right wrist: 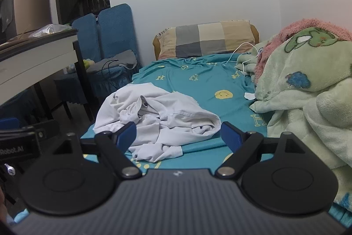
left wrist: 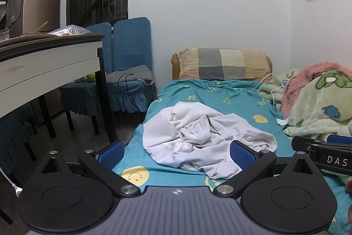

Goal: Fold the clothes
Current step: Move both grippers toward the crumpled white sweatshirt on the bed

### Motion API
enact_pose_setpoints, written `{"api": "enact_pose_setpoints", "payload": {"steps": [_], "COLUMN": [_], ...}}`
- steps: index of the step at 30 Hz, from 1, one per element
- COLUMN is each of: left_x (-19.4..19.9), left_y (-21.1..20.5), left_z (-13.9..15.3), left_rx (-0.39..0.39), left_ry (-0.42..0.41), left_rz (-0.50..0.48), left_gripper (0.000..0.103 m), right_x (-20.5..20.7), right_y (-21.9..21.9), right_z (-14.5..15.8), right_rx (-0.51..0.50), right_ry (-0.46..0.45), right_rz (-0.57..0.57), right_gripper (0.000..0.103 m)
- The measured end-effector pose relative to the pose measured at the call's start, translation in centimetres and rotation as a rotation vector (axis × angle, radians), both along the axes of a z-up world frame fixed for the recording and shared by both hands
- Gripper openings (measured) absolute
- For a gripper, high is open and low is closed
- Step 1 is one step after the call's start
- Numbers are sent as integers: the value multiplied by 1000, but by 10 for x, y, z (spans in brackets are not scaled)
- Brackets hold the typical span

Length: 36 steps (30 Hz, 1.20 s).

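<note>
A white garment (left wrist: 204,138) lies crumpled in a heap on the teal bedsheet (left wrist: 220,91), near the foot end and toward the bed's left edge, with collar and folds twisted into the middle so that no hem or sleeve shows cleanly. That tangle looks like the main trouble: a grab into the bunched centre would likely catch several layers at once and lift a knot rather than a single edge, and a tug toward the left could drag it off the bed's side. The fluffy green blanket (right wrist: 308,102) piled on the right and the white cable (right wrist: 239,52) near the checked pillow (right wrist: 206,39) crowd the flat space needed to spread the cloth. The left gripper (left wrist: 176,153) hangs over the near side of the heap with its blue pads wide apart, holding nothing. The right gripper (right wrist: 178,136) is likewise spread wide and empty, with the cloth's near edge seen between its pads.
</note>
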<state>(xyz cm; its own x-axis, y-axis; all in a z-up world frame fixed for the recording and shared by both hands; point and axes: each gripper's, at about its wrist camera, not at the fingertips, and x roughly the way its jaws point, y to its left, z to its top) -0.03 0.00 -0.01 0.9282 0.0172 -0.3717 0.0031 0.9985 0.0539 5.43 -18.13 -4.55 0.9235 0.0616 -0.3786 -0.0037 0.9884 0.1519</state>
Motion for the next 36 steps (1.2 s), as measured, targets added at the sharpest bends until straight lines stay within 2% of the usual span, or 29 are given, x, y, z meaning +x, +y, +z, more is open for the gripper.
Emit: {"api": "enact_pose_setpoints", "payload": {"steps": [36], "left_x": [3], "left_y": [0], "left_z": [-11], "left_rx": [14], "left_ry": [43], "left_rz": [-19], "left_gripper": [103], "right_x": [-4], "right_y": [1], "right_z": [-1], "right_rx": [-12], "right_ry": [-12], "right_rz": [4], "right_gripper": [85]}}
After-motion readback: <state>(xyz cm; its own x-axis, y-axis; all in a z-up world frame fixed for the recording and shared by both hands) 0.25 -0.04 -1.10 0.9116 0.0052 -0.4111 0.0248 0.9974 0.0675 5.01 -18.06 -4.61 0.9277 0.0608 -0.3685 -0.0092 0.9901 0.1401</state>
